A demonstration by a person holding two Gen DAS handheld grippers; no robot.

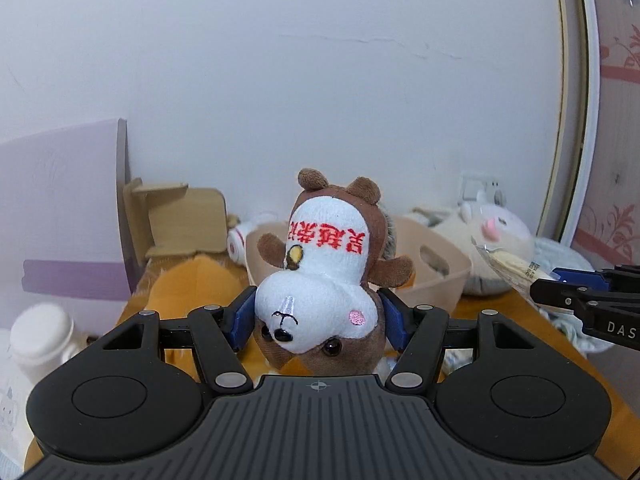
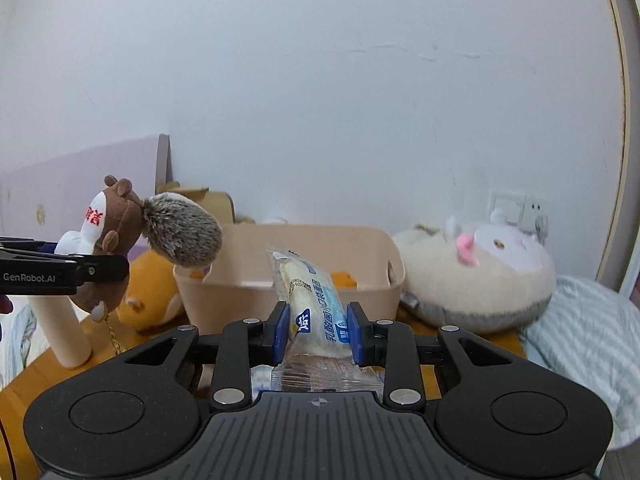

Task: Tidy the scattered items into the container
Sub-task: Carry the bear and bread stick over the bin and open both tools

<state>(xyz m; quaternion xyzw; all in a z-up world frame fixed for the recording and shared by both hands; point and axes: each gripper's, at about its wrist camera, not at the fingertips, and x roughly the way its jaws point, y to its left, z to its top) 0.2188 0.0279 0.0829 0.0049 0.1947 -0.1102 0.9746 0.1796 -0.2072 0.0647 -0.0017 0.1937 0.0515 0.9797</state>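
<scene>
Plush squirrel toy [image 1: 320,280] pinched in left claw [image 1: 318,320], wrapped bread [image 2: 316,308] in right claw [image 2: 318,334], both raised to clear the beige bin [image 2: 288,284] at the worktop's back edge

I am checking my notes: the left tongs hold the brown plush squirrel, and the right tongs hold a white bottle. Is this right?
One detail is wrong. The left tongs do hold the brown plush squirrel, but the right tongs hold a wrapped bread snack, not a bottle. The right wrist view shows the clear packet pinched between the blue pads.
</scene>
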